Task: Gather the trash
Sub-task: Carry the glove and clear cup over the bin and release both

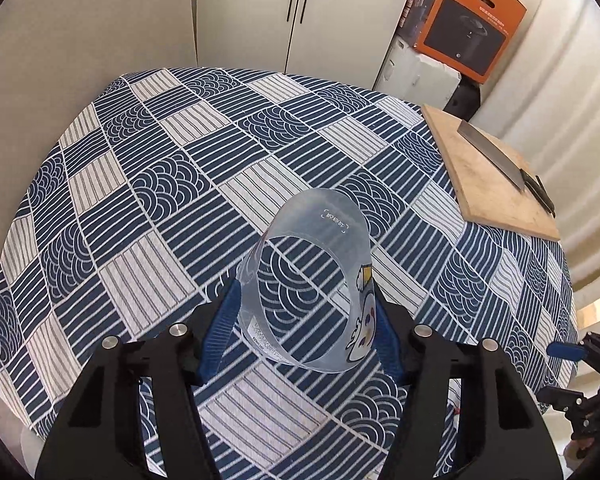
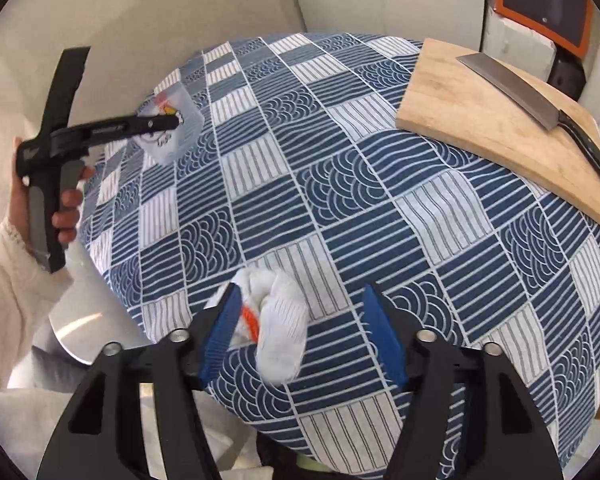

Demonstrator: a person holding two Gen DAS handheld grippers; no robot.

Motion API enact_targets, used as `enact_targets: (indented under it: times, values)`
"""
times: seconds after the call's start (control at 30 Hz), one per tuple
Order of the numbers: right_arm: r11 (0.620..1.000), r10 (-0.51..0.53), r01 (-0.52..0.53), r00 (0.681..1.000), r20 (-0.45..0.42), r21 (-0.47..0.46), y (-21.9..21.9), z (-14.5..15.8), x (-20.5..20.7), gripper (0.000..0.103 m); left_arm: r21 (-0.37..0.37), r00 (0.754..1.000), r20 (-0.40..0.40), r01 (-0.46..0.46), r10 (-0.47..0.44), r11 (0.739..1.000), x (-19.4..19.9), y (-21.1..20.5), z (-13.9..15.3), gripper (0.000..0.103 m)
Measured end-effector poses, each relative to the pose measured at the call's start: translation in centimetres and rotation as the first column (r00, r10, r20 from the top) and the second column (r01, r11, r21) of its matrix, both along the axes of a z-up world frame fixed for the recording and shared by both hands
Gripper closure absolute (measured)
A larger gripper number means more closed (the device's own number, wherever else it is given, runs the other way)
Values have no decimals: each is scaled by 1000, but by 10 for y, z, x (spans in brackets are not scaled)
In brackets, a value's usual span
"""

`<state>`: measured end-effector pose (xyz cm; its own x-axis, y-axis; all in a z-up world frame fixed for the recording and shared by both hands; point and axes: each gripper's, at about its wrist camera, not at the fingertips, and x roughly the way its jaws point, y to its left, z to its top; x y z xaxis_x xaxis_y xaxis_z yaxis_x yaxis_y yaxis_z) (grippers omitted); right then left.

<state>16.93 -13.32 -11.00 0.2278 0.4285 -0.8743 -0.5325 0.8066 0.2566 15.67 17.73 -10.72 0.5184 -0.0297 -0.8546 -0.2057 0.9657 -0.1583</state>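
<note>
A knife [image 1: 496, 156] lies on the cutting board [image 1: 488, 192] at the table's [image 1: 180, 184] right edge.

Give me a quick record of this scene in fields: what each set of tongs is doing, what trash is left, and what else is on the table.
left tongs: shut on clear plastic cup, held above the tablecloth
right tongs: open, around white glove, not yet closed
trash left on table: the white glove
other items: cutting board with cleaver on it
background: orange box
</note>
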Motion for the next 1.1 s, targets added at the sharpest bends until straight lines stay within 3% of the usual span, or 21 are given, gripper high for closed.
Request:
enact_targets:
  times: [0.07,0.23,0.33,0.37,0.43,0.57,0.93,1.1]
  values:
    - [1000,21,-21,1000,-2,7,6,-4,0,30,-3,1000,-5,-1,1,1000,-13,-8,4,41]
    - [993,115,-115,993,-25,2,29,-22,-6,23,-12,1000,-25,-14,14,1000,-41,-26,10,41]
    - [982,161,-163,987,-30,-95,43,-39,-18,22,12,1000,-29,-10,10,1000,-58,-41,14,41]
    - [977,169,-172,985,-30,-128,45,-45,-23,24,42,1000,-25,-5,6,999,-62,-47,16,41]
    - [971,183,-188,982,-48,-145,45,-54,-28,39,66,1000,-24,2,0,998,-69,-57,19,41]
    - [975,176,-182,983,-51,-129,32,-53,-34,48,66,1000,-19,25,-23,997,-78,-78,25,41]
    - [993,107,-108,994,-13,-53,-38,-11,-70,48,25,985,6,170,-170,985,-95,-152,40,41]
    - [995,79,-79,997,-1,-65,-67,-3,-101,48,2,973,-4,232,-232,973,-102,-185,36,41]
